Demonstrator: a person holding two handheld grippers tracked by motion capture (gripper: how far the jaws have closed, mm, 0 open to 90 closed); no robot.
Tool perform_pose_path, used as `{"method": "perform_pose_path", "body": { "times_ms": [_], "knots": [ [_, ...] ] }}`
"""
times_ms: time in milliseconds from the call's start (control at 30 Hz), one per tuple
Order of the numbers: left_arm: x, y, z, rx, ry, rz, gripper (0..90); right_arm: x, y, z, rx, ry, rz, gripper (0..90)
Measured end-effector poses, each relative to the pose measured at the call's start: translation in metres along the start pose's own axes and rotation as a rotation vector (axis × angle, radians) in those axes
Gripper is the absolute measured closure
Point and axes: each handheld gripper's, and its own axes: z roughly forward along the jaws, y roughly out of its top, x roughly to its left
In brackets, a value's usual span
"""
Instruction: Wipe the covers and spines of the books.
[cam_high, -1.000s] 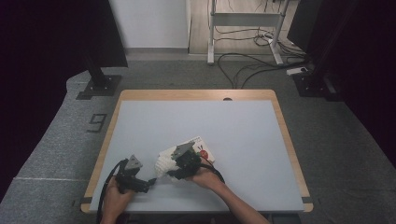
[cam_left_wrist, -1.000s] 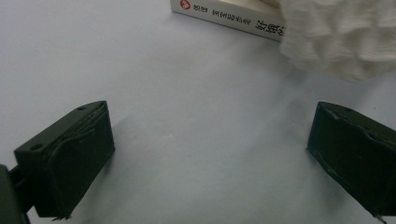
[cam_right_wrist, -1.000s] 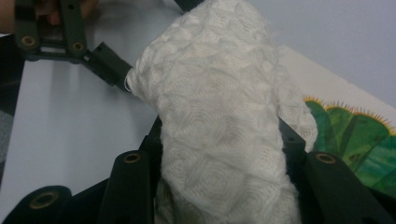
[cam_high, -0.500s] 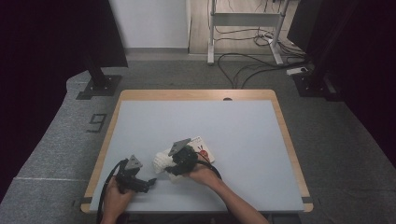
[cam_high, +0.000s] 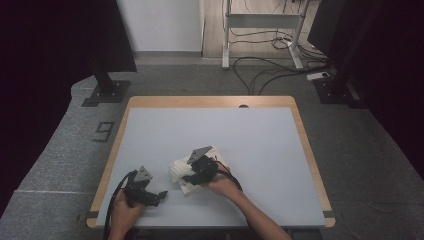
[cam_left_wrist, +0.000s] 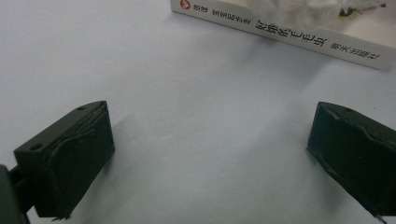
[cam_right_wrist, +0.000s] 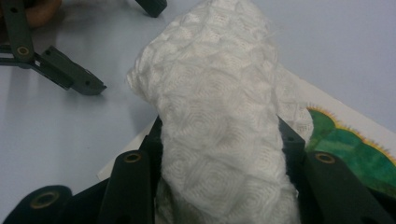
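Right gripper (cam_high: 186, 176): jaws clamped on a bunched white cloth (cam_high: 178, 169). In the right gripper view the cloth (cam_right_wrist: 219, 126) rises as a thick quilted wad between the two black jaws, pressed by them on both sides, its free end leaning away from the camera.

Cloth position: near front of the worktop (cam_high: 260, 145), left of centre, sitting over the left part of a book (cam_high: 216, 155) that lies flat there. The right gripper view shows the book's cover (cam_right_wrist: 350, 144) beneath and beside the cloth, white with a green patch edged in yellow. Whether the cloth's lower end presses on the cover cannot be told; the jaws hide it.

Left gripper (cam_high: 161, 196): jaws spread wide, nothing between them. In the left gripper view its two black jaws stand far apart over bare worktop (cam_left_wrist: 196, 135), low above the surface or resting on it; cannot tell which. Beyond them lies the book's spine (cam_left_wrist: 285, 35), white with a row of printed characters and a red mark at one end, and a bit of the cloth (cam_left_wrist: 299, 7) above it.

Relation: left gripper sits near the front left edge, just beside the cloth and book, not touching either. Its open jaws (cam_right_wrist: 84, 79) show in the right gripper view past the cloth.

Both hands enter from the front edge; the right hand (cam_high: 222, 184) holds its gripper over the book.
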Motion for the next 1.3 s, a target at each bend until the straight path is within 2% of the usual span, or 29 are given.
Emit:
{"method": "perform_pose_path", "body": {
  "times_ms": [267,1300],
  "knots": [
    [0.0,0.0,0.0,0.0,0.0,0.0,0.0,-0.01,-0.009,-0.009,-0.001,-0.021,0.02,53.6],
    [0.0,0.0,0.0,0.0,0.0,0.0,0.0,-0.063,-0.049,-0.052,-0.007,-0.186,0.149,53.7]
  ]
}}
